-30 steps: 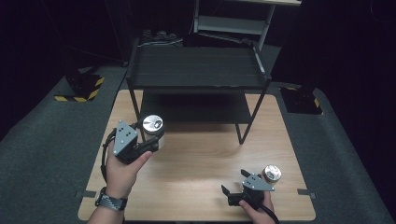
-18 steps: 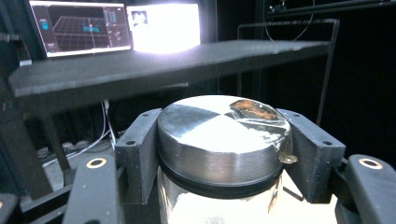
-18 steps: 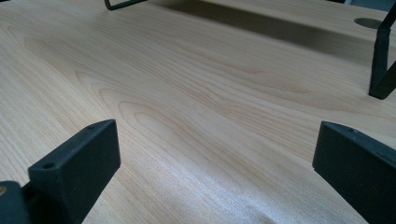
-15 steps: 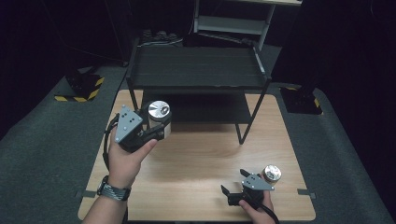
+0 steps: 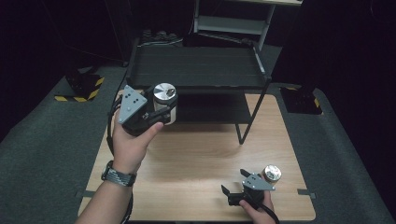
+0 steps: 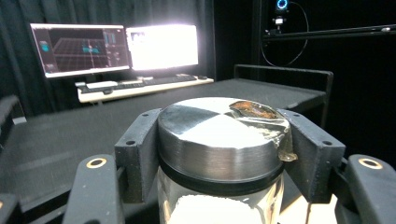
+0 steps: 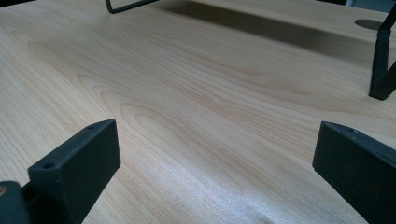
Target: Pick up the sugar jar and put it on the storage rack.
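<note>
**Jar up in the left claw, right claw waits**

Left side first. The left claw is pinching a jar & holds it in the air, above the worktop's left part, just in front of the black rack. In the left gripper view the two black pads sit on both sides of the jar, right at the metal lid, w/ the lid top poking out above them. The jar stands upright.

How it will handle, my guess: glass body, so hard & breakable. Metal lid is smooth, could slip. White stuff inside adds some weight, prob. not much. Best spot to grab is round the lid rim or just under it, squeezing from two sides, as now.

Right side. The right claw is spread wide w/ nothing in it, low over the worktop near the front edge. A 2nd jar w/ a shiny lid stands just beside that hand.
</note>
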A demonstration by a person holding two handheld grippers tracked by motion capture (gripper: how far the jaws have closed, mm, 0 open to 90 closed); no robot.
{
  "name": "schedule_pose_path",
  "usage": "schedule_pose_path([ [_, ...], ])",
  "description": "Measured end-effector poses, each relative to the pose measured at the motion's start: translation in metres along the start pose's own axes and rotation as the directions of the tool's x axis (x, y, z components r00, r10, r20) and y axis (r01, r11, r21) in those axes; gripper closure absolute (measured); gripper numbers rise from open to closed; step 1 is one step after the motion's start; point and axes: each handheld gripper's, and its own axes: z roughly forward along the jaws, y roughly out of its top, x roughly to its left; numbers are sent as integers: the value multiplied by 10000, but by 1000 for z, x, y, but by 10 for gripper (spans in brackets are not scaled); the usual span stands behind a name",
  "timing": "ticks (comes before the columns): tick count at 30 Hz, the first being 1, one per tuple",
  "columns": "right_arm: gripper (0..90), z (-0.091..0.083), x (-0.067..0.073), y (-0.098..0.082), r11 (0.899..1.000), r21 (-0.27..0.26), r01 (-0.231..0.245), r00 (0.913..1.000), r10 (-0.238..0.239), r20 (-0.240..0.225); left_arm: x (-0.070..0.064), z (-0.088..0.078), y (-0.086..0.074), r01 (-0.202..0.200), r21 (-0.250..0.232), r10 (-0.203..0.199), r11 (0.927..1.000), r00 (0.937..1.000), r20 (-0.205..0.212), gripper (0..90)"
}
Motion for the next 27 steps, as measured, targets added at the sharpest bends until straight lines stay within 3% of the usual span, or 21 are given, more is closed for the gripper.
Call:
schedule_pose_path([
  [5,6,0,-1,0,10000,16,-39,10000,39,-36,1,8,13,-28,-191,25,9998,9999,-136,351],
  [8,6,0,-1,0,10000,15,-52,10000,52,-41,5,13,19,224,-288,-226,9993,9997,-47,351],
  [11,6,0,-1,0,10000,8,-69,10000,70,-41,5,19,25,71,-346,-77,9994,9998,-168,351],
  [15,6,0,-2,0,10000,-6,-87,10000,87,-44,9,27,31,286,-427,-290,9987,9995,-94,351],
  [27,6,0,-2,0,10000,-18,-64,9999,64,-93,17,54,41,367,-633,-392,9973,9985,-373,351],
])
